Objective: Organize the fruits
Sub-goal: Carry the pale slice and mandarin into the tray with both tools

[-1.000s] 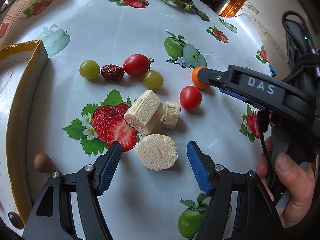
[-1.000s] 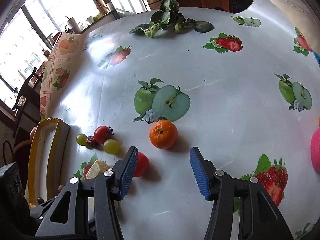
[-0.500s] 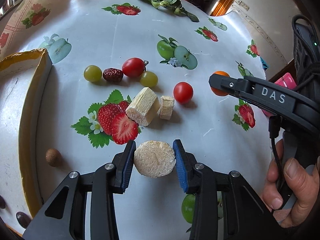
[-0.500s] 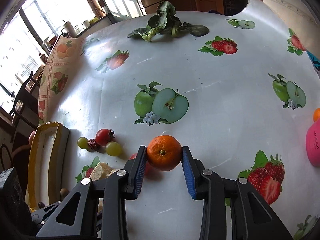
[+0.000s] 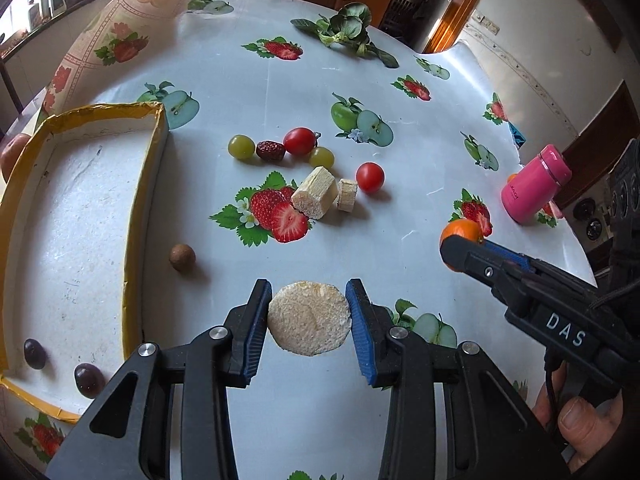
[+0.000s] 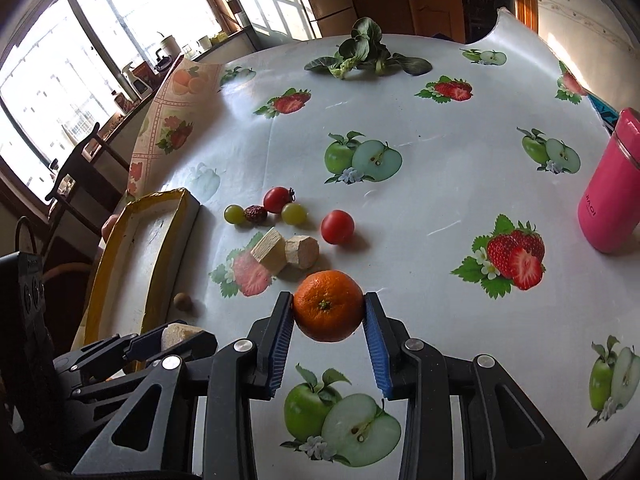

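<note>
My left gripper (image 5: 308,312) is shut on a round pale sugarcane slice (image 5: 309,323), held above the table. My right gripper (image 6: 328,312) is shut on an orange mandarin (image 6: 328,305), also lifted; it shows at the right of the left wrist view as the mandarin (image 5: 460,230). Left on the table are two green grapes (image 5: 241,146), a dried red date (image 5: 270,150), two cherry tomatoes (image 5: 370,177), two sugarcane chunks (image 5: 315,197) and a small brown longan (image 5: 182,257). The yellow-rimmed white tray (image 5: 142,216) lies at the left with two dark fruits (image 5: 88,379) in it.
A pink flask (image 5: 534,184) stands at the table's right edge. Leafy greens (image 5: 344,34) lie at the far side. A hand (image 5: 576,424) holds the right gripper's handle. A red apple (image 5: 12,152) sits beyond the tray's left rim. The tablecloth has printed fruit pictures.
Both grippers closed on their fruit, the left on the sugarcane slice and the right on the mandarin, then rose and drew back from the table with them.
</note>
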